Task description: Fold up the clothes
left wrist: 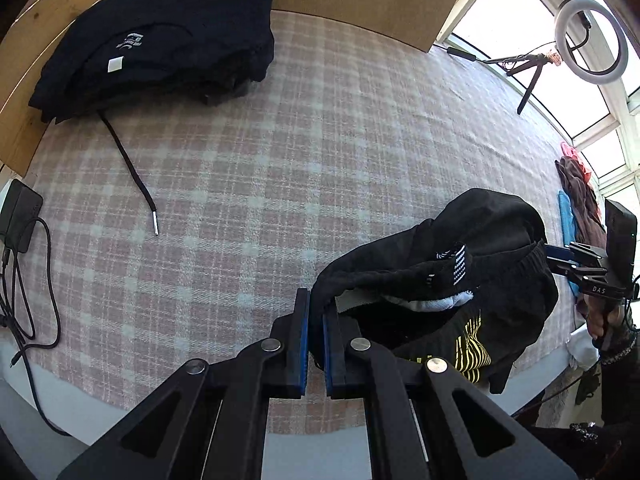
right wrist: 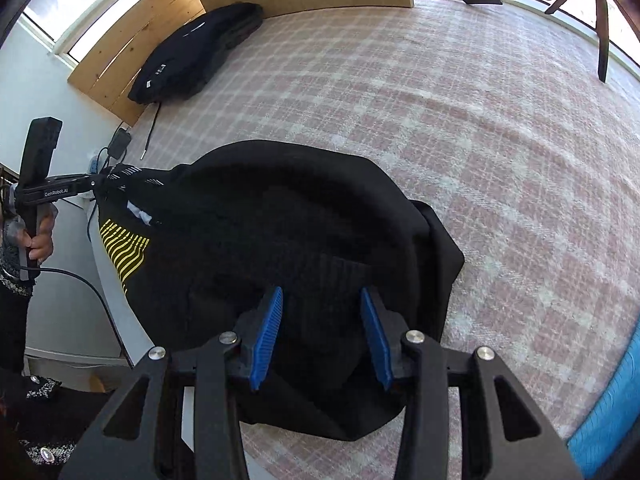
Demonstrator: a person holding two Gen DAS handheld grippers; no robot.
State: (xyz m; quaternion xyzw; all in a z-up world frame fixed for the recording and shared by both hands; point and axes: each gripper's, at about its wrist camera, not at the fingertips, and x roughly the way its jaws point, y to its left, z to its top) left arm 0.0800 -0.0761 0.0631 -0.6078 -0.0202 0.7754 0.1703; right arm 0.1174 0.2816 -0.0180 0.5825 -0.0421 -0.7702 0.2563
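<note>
A crumpled black sweatshirt [left wrist: 492, 216] with a yellow striped print and a white inner label lies bunched on the plaid blanket near the front edge. My left gripper [left wrist: 316, 305] is shut on its edge, with the fabric pinched between the blue pads. In the right wrist view the same sweatshirt [right wrist: 300, 208] fills the middle. My right gripper [right wrist: 321, 294] stands open over it, with black cloth lying between and under the blue pads [right wrist: 266, 332]. At the far left of that view, the left gripper [right wrist: 98, 182] holds the garment's striped neck edge, and a hand [right wrist: 40, 236] grips its handle.
A stack of folded black clothes [left wrist: 160, 48] sits at the back left, and a loose black drawstring [left wrist: 128, 164] trails from it. A charger [left wrist: 18, 216] with cables lies at the left edge. A ring light [left wrist: 592, 40] stands at the back right. Reddish clothes [left wrist: 580, 192] and a blue cloth [right wrist: 608, 412] lie at the right.
</note>
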